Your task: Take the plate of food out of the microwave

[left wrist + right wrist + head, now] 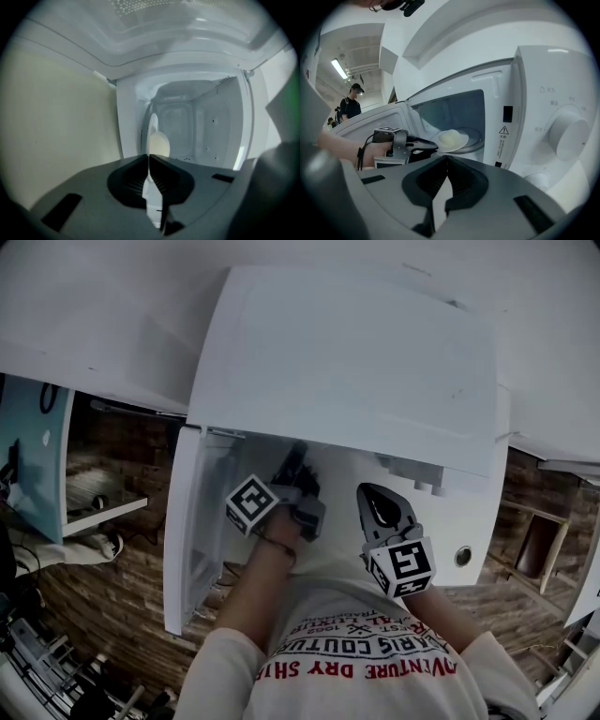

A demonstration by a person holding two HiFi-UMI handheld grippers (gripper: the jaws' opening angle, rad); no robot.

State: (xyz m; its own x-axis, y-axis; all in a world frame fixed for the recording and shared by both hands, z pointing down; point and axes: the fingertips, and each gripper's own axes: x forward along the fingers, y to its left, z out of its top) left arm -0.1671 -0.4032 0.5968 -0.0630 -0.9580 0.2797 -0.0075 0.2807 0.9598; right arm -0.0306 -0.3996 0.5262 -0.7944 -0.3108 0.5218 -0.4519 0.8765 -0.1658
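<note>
A white microwave (347, 362) stands with its door (185, 540) swung open to the left. Just inside its mouth is a white plate (458, 143) carrying a pale round piece of food (450, 137). My left gripper (423, 146) reaches in from the left and is shut on the plate's near rim. The left gripper view shows the plate (152, 129) edge-on between the closed jaws (149, 158), with the food (159, 144) beyond them. My right gripper (446, 160) is shut on nothing and hangs in front of the microwave, right of the opening (375, 502).
The control panel with a large knob (569, 133) lies right of the cavity. The open door flanks my left arm. A person (350, 105) stands far off in the room. Wooden flooring (122, 568) lies below.
</note>
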